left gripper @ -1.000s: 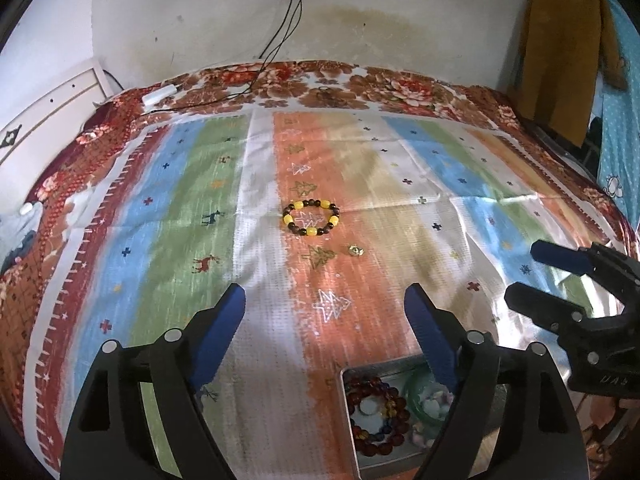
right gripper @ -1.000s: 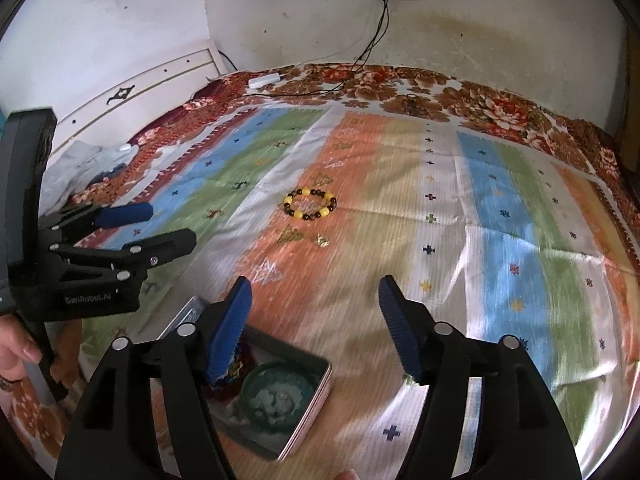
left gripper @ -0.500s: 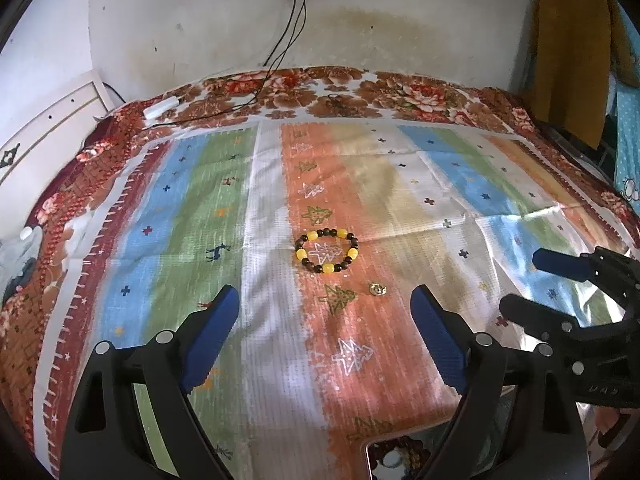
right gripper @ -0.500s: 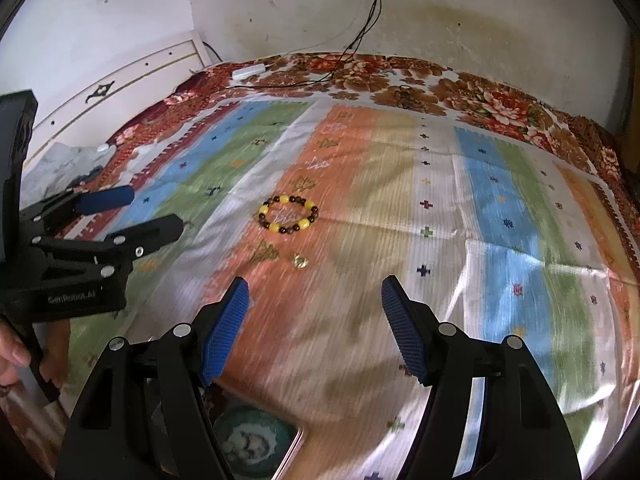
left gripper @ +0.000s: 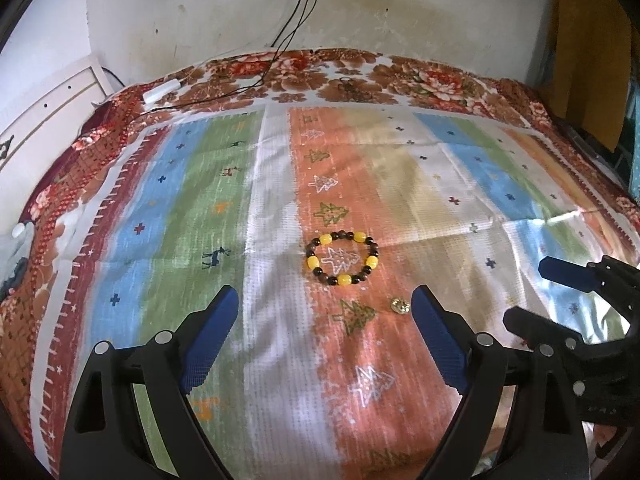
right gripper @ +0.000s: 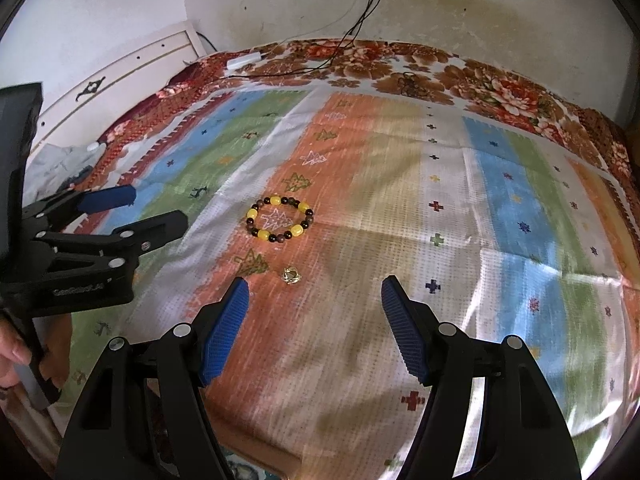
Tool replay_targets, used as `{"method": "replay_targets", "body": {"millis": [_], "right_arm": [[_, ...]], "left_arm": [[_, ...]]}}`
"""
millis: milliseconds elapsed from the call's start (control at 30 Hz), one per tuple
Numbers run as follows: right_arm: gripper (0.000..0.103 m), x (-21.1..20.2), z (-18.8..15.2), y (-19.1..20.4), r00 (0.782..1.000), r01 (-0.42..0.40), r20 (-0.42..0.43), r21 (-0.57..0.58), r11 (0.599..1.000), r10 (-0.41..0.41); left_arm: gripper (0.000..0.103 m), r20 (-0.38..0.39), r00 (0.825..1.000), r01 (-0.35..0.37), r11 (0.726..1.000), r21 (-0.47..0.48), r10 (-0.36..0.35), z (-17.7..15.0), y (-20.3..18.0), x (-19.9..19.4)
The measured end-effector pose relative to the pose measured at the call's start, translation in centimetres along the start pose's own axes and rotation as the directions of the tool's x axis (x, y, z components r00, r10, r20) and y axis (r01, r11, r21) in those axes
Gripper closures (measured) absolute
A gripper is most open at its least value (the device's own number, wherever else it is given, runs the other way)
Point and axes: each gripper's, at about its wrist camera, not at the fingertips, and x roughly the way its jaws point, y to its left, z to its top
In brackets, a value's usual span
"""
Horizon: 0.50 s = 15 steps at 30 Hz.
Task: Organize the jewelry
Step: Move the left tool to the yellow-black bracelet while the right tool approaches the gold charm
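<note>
1. Left wrist view: we see the left gripper (left gripper: 324, 308) with its blue fingers (left gripper: 208, 336) spread wide apart and nothing between them; both hang above the striped cloth (left gripper: 404, 184).
2. We take the bracelet (left gripper: 342, 258) as landmark. It lies flat on the orange stripe of the cloth, a closed loop of yellow and dark beads, just beyond the gap between the left fingers and not touched by them.
3. A small gold ring (left gripper: 400, 306) lies on the cloth near the bracelet, below and to its right, just beside the tip of the right-hand finger of this gripper; we cannot tell if they touch.
4. The right gripper (left gripper: 532, 296) shows well to the right of the bracelet, its two fingers apart and empty.
5. Right wrist view: the right gripper (right gripper: 314, 294) has its fingers (right gripper: 224, 328) apart, nothing clamped.
6. The bracelet (right gripper: 280, 218) lies beyond the left-hand fingertip; the ring (right gripper: 291, 275) sits nearer the gripper than the bracelet, just inside that fingertip, clear of both pads.
7. The left gripper (right gripper: 156, 208) stands left of the bracelet, fingers apart, held by a hand (right gripper: 12, 356) at the frame's left edge.
8. A cable (right gripper: 360, 12) runs down the wall onto the bed, well beyond the bracelet.
</note>
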Motion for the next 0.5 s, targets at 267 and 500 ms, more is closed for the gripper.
{"method": "replay_targets", "body": {"millis": [267, 500], "right_arm": [[0.034, 2.1, 0.7, 0.0, 0.998, -0.034, -0.056, 0.013, 0.999, 0.034], [0.034, 3.7, 1.1, 0.0, 0.995, -0.038, -0.091, 0.002, 0.999, 0.038]], "left_arm": [[0.016, -0.029, 1.000, -0.011, 1.000, 0.008, 0.012, 0.9, 0.1, 2.4], [0.016, -0.081, 0.996, -0.042, 0.999, 0.005, 0.042, 1.1, 0.8, 5.3]]}}
